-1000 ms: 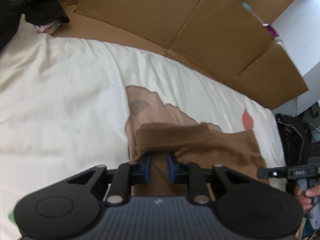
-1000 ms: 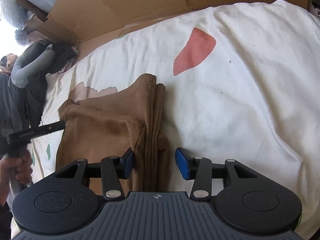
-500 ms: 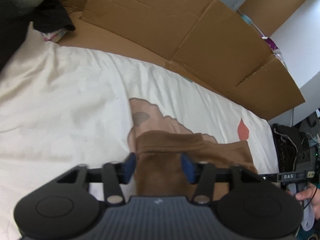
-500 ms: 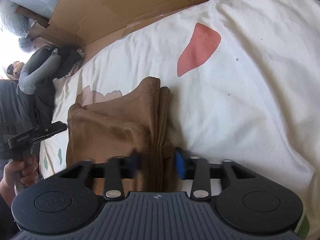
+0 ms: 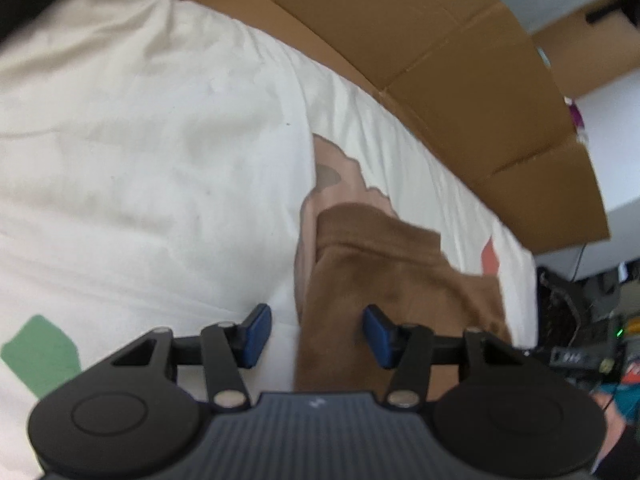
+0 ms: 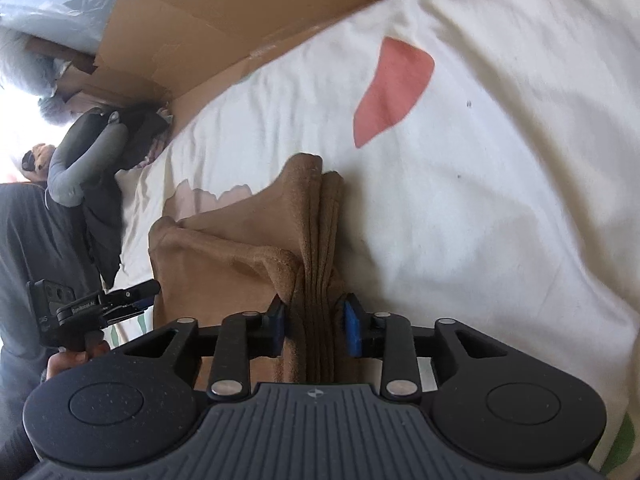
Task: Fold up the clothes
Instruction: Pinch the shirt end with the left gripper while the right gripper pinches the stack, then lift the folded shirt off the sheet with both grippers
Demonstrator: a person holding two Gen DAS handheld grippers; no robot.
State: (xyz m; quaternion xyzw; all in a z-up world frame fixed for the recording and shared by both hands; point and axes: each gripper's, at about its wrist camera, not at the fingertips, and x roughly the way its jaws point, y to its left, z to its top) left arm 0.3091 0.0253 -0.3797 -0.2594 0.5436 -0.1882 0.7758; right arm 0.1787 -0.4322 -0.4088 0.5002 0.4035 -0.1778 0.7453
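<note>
Left wrist view: the left gripper (image 5: 316,334) is standing wide, holding nothing, straddling the brown garment (image 5: 384,280) lying on the bed (image 5: 140,140); its released side risks unfolding. Right wrist view: the right gripper (image 6: 316,328), having just reopened slightly, is pinching the garment's stacked layers (image 6: 320,280), which may slip.

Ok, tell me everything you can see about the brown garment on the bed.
The brown garment is soft, fleece-like cloth, plain tan-brown, folded into a thick stack of several layers with a stitched hem across its top layer. It lies flat on the white bedsheet, partly over a pinkish print. The right gripper has its jaws pressed on the bunched right edge. The left gripper is open astride the left edge: one pad over the sheet, the other above the cloth, not pinching it.
</note>
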